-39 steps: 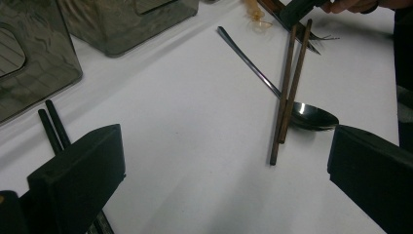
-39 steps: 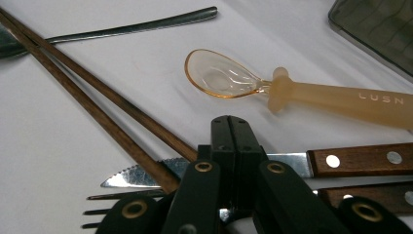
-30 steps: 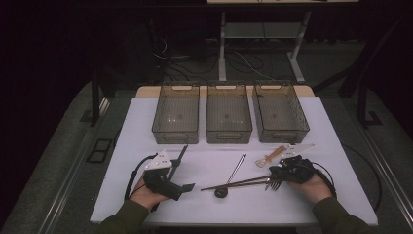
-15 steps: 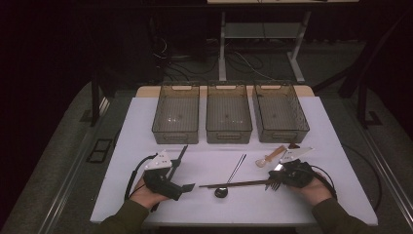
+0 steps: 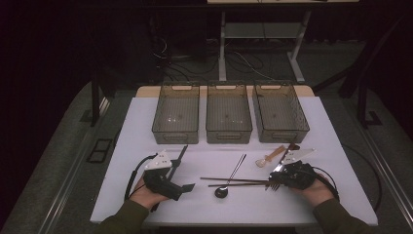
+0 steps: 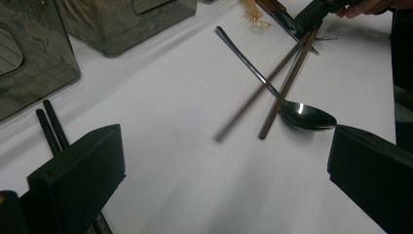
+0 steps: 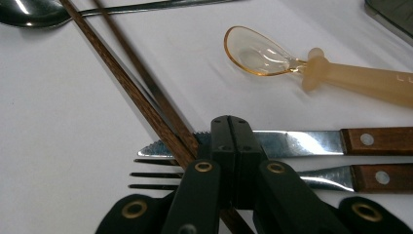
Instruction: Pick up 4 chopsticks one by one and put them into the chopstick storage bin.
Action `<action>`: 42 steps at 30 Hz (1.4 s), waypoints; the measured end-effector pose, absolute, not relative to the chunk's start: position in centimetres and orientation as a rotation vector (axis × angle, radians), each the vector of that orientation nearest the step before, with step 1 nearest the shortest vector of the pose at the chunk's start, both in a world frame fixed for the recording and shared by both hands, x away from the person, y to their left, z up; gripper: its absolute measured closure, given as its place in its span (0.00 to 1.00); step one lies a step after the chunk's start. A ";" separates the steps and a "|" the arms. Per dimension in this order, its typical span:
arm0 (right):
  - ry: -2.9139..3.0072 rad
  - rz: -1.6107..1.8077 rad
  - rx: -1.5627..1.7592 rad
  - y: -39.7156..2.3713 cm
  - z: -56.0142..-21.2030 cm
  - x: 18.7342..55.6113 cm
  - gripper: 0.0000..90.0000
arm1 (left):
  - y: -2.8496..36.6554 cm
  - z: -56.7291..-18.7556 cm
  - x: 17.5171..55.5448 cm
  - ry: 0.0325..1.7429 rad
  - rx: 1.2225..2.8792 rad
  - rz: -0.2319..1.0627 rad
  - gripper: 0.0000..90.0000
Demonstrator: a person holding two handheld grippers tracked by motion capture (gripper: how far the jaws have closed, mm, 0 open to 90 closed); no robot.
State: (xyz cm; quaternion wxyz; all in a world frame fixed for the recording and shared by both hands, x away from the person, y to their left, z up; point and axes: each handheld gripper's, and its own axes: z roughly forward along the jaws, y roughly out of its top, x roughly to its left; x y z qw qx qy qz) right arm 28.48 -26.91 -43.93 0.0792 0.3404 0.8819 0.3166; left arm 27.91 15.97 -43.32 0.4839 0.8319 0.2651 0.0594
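My right gripper (image 7: 233, 161) is clamped on 2 chopsticks (image 7: 141, 100) at the frame's bottom center — held by one end, they could splay or slip. My left gripper (image 6: 229, 180) waits released.

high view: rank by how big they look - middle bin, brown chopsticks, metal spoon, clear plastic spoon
1. middle bin
2. brown chopsticks and metal spoon: about equally long, so no ranking between them
3. clear plastic spoon

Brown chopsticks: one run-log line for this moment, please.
right tool: shut on brown chopsticks | left tool: open, holding nothing | bins: hold nothing
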 end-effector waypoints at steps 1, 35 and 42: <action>2.642 0.940 1.016 -27.0 -43.9 28.4 0.99 | 16.0 -43.3 27.9 0.647 2.026 0.144 0.00; 2.626 0.902 1.044 -28.4 -43.5 26.4 0.99 | 16.0 -43.3 27.9 0.644 2.028 0.142 0.00; 2.626 0.894 1.046 -28.8 -43.5 25.7 0.99 | 16.0 -43.3 27.9 0.640 2.032 0.143 0.00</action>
